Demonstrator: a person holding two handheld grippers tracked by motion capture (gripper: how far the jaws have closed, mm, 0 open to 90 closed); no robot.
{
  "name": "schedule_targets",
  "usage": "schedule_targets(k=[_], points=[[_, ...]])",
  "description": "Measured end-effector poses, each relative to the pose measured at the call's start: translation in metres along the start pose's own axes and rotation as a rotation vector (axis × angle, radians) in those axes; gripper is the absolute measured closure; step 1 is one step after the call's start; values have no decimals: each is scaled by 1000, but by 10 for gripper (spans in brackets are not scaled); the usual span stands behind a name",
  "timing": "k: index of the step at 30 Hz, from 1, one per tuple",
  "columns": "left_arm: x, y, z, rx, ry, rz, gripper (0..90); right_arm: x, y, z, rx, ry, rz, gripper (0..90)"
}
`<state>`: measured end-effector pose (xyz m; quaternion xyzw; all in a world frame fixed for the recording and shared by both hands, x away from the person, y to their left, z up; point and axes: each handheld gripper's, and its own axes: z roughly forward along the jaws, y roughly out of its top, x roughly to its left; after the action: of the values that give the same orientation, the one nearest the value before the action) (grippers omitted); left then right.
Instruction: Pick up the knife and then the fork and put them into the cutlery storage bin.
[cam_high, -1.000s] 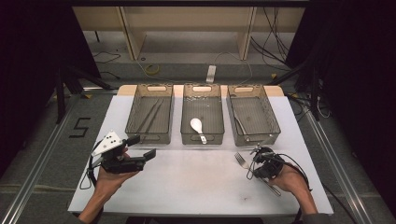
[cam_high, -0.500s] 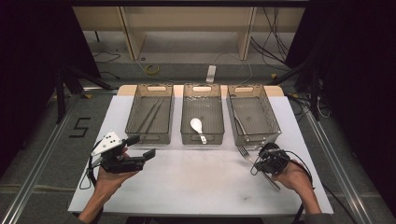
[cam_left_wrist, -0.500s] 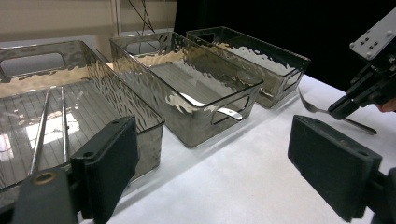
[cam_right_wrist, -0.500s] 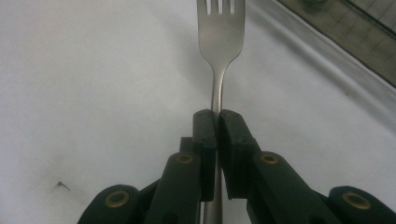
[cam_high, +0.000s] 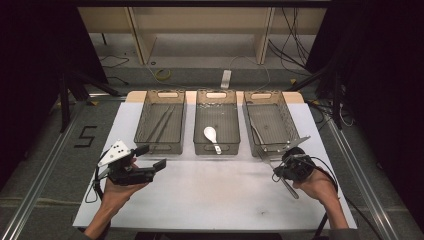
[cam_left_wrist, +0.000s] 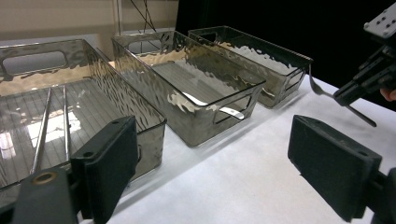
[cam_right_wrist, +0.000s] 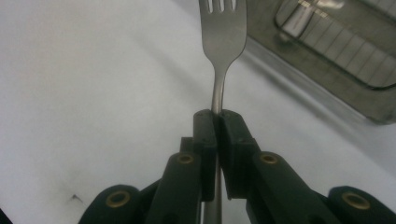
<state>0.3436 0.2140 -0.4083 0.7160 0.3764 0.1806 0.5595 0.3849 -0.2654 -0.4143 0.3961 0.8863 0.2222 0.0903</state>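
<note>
Right hand-held gripper (cam_right_wrist: 215, 116): clenched on the neck of a fork (cam_right_wrist: 223, 42), tines pointing away along the jaw line, handle trailing back toward the person's hand. Fork held off the tabletop (cam_high: 210, 195), just before the front right corner of the right bin (cam_high: 270, 125), its long axis slanting toward that bin. Left hand-held gripper (cam_high: 148, 157): released, empty, well apart beside the left bin (cam_high: 160, 122). Right hand is the nearer; judged destination, right bin.
</note>
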Motion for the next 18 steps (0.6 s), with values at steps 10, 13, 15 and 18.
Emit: schedule_targets(k=[10, 13, 15, 18], points=[[0, -1, 2, 3, 1, -4, 154, -19, 7, -22, -97, 11, 51, 864], [1, -1, 2, 1, 2, -7, 154, -25, 11, -27, -130, 13, 67, 864], [0, -1, 2, 2, 2, -5, 154, -27, 14, -29, -148, 14, 75, 865], [0, -1, 2, 2, 2, -5, 154, -31, 22, -33, -179, 18, 79, 866]])
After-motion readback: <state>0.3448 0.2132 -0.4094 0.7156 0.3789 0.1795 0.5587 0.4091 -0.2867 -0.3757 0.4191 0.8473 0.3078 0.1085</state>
